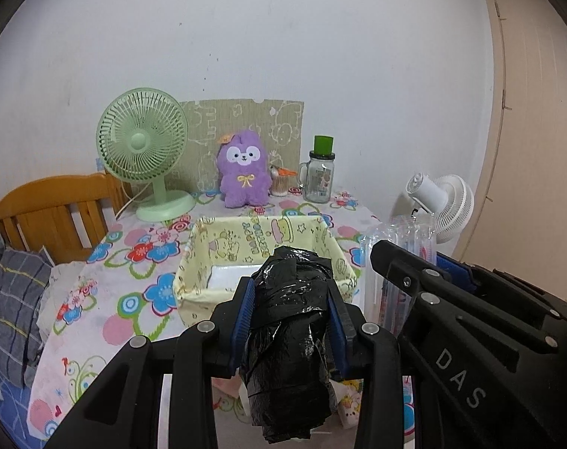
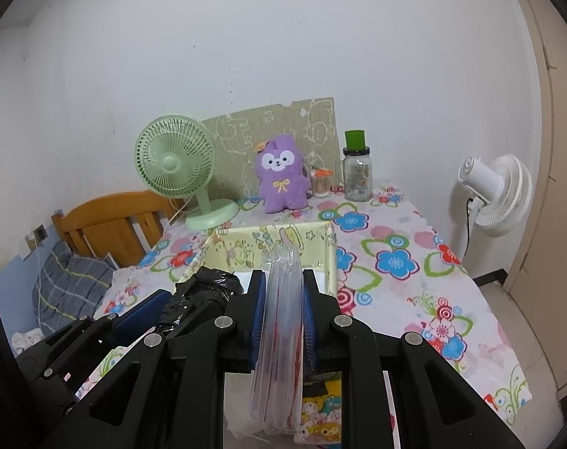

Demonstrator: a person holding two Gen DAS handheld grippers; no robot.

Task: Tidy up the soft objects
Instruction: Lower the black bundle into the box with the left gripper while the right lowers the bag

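Observation:
My left gripper [image 1: 290, 295] is shut on a roll of black plastic bags [image 1: 290, 340], held above the table just in front of a yellow cartoon-print fabric basket [image 1: 261, 241]. My right gripper [image 2: 283, 288] is shut on a clear plastic packet of straws [image 2: 279, 336], held upright close to the basket's near right corner [image 2: 332, 258]. The black roll [image 2: 197, 299] and the left gripper show at the left in the right wrist view. The straw packet [image 1: 392, 262] and the right gripper show at the right in the left wrist view. A white flat item [image 1: 231, 275] lies in the basket.
On the floral tablecloth [image 2: 395, 262] at the back stand a green desk fan [image 1: 145, 157], a purple plush toy [image 1: 242, 170], a cotton-swab holder [image 1: 279, 183] and a glass jar with a green lid [image 1: 319, 174]. A white fan [image 2: 500, 194] stands right; a wooden bed [image 1: 55, 213] left.

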